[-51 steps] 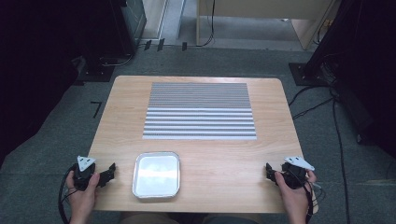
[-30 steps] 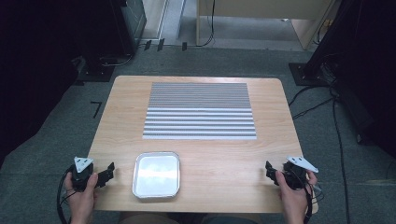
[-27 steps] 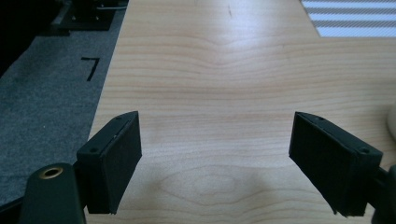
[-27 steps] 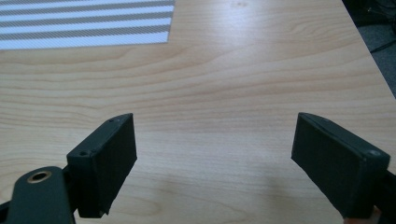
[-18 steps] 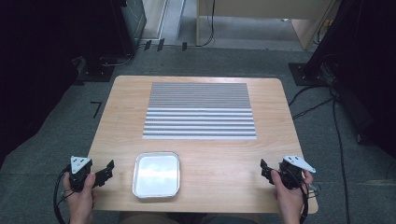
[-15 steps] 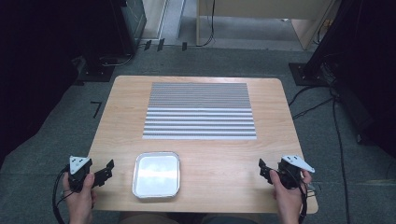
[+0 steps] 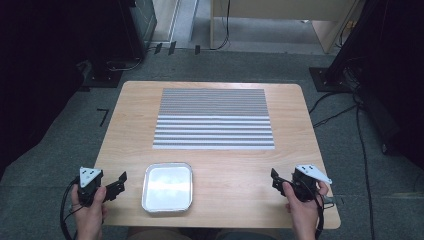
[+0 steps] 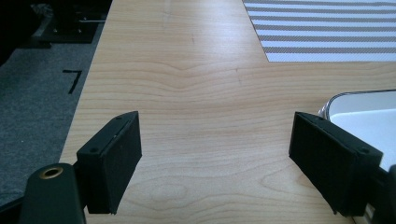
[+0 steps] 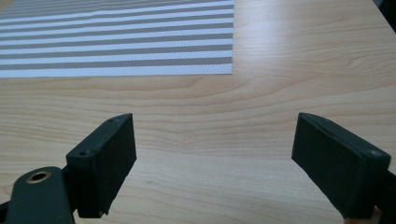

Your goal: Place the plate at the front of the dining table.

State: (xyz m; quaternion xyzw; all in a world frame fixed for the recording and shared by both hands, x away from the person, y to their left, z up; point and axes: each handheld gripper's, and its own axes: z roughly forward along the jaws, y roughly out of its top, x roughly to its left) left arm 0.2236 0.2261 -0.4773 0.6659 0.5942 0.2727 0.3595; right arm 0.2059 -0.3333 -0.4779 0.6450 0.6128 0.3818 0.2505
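In the high view, the left tongs and right tongs hover over the table's near corners, the metal tray by the near edge between them, nearer the left.

In the left gripper view, the jaws gape wide and empty; the tray sits right, so swinging right should meet its rim squarely.

In the right gripper view, the jaws likewise gape empty, facing the striped mat.

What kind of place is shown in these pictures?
Probably a lab or recording workspace: a light wooden table on grey carpet, black cables trailing across the floor, and a person holding the left gripper and right gripper.
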